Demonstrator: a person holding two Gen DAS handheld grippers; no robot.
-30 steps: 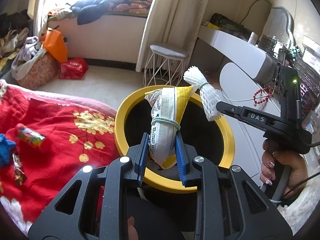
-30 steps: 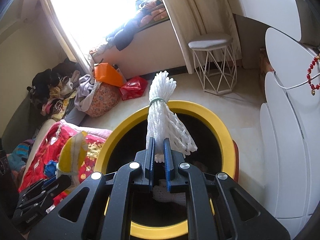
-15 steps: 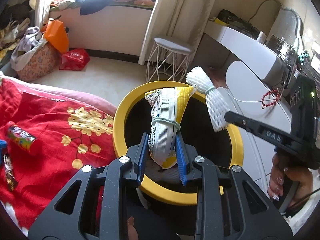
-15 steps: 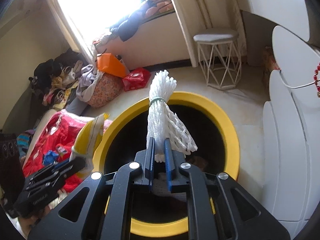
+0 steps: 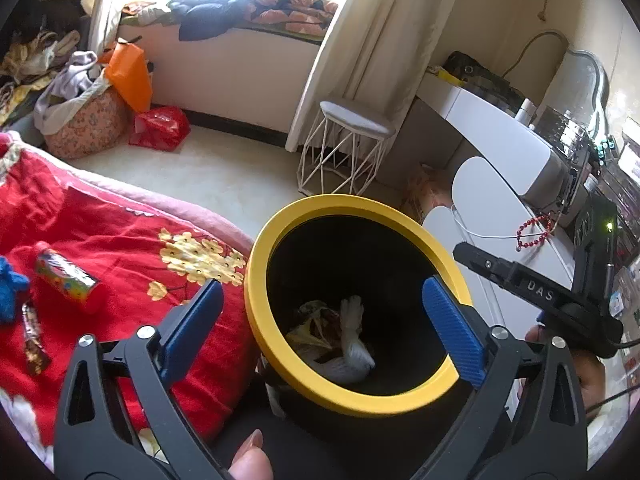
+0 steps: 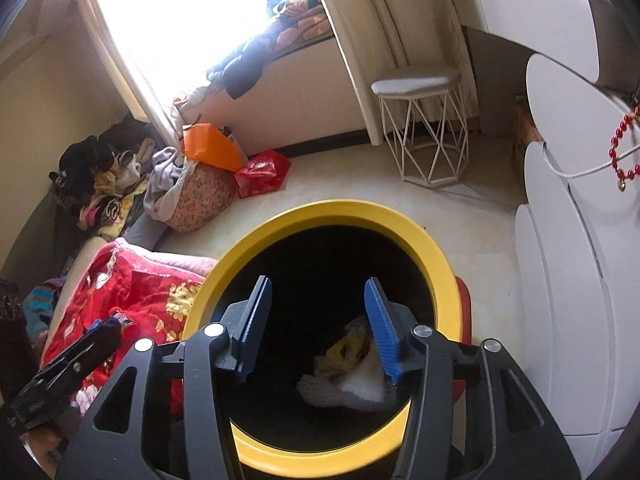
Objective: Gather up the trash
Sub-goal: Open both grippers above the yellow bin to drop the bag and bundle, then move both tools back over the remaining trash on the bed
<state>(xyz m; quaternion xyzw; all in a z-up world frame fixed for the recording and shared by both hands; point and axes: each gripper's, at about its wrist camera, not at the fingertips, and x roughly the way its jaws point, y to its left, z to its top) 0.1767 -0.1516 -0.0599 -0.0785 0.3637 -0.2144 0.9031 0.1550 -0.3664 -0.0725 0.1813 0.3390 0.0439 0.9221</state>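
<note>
A black trash bin with a yellow rim stands beside the bed. My left gripper is open and empty above the bin's mouth. My right gripper is also open and empty over the bin. The yellow snack wrapper and the white foam net lie at the bin's bottom. On the red blanket remain a colourful candy tube, a brown wrapper and a blue item.
A white wire stool stands past the bin. White rounded furniture with red beads is on the right. Bags and clothes are piled by the window wall.
Both grippers opened. The yellow wrapper and the white foam net dropped from the jaws into the bin.
</note>
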